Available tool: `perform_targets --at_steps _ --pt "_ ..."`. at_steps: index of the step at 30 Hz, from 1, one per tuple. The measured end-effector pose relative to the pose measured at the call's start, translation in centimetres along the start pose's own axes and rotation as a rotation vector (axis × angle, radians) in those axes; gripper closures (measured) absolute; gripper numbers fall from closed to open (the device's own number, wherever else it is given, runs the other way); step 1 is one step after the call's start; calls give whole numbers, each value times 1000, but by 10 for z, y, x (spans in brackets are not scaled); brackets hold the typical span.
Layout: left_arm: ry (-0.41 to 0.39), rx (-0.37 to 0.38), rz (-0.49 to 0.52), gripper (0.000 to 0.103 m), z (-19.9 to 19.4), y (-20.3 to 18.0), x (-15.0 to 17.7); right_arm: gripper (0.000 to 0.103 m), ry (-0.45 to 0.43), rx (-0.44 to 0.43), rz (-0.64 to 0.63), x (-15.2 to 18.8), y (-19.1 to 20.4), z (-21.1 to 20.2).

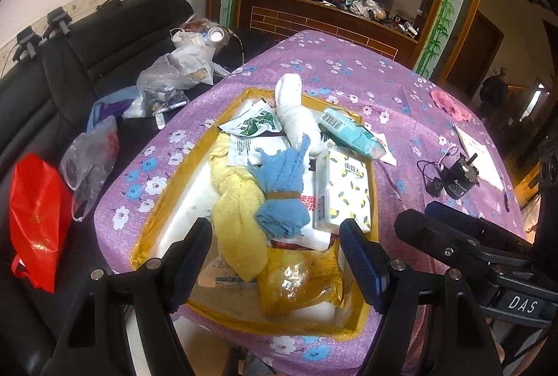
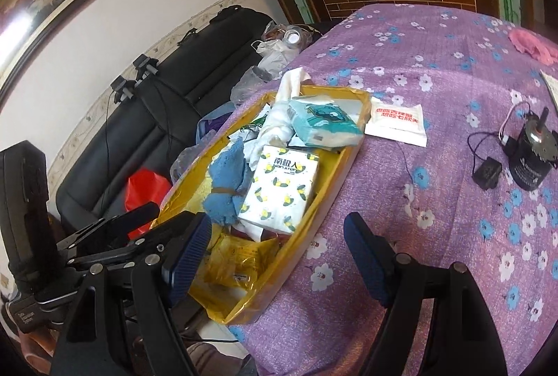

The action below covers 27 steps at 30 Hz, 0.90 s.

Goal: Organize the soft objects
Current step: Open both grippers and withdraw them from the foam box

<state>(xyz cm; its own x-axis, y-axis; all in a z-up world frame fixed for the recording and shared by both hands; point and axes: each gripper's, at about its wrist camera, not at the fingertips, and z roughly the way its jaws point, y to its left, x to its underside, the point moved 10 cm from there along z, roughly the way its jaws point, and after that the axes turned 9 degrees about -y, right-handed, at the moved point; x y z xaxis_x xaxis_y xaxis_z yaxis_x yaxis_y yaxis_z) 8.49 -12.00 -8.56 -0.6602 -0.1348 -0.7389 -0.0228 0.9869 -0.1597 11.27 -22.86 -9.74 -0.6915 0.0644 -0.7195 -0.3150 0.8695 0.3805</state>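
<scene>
1. Left tool [image 1: 275, 257]: jaws wide apart, empty, above the yellow tray [image 1: 153, 229].
2. Right tool [image 2: 279, 257]: jaws apart, empty, over the tray's edge.
3. Blue towel [image 1: 282, 187], yellow towel [image 1: 240, 219], tissue pack [image 1: 345, 191]: inside the tray on the worktop [image 1: 401, 104].

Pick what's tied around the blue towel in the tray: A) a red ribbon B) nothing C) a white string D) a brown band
D: the rolled blue towel is cinched near its middle by a brown band, also seen in the right wrist view; it lies in the yellow tray beside the yellow towel.
</scene>
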Motion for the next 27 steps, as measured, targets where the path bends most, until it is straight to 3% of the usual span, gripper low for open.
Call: perform_targets --at_steps 27 --pt "-18 -49 5 24 11 12 -8 25 7 7 -23 -2 0 17"
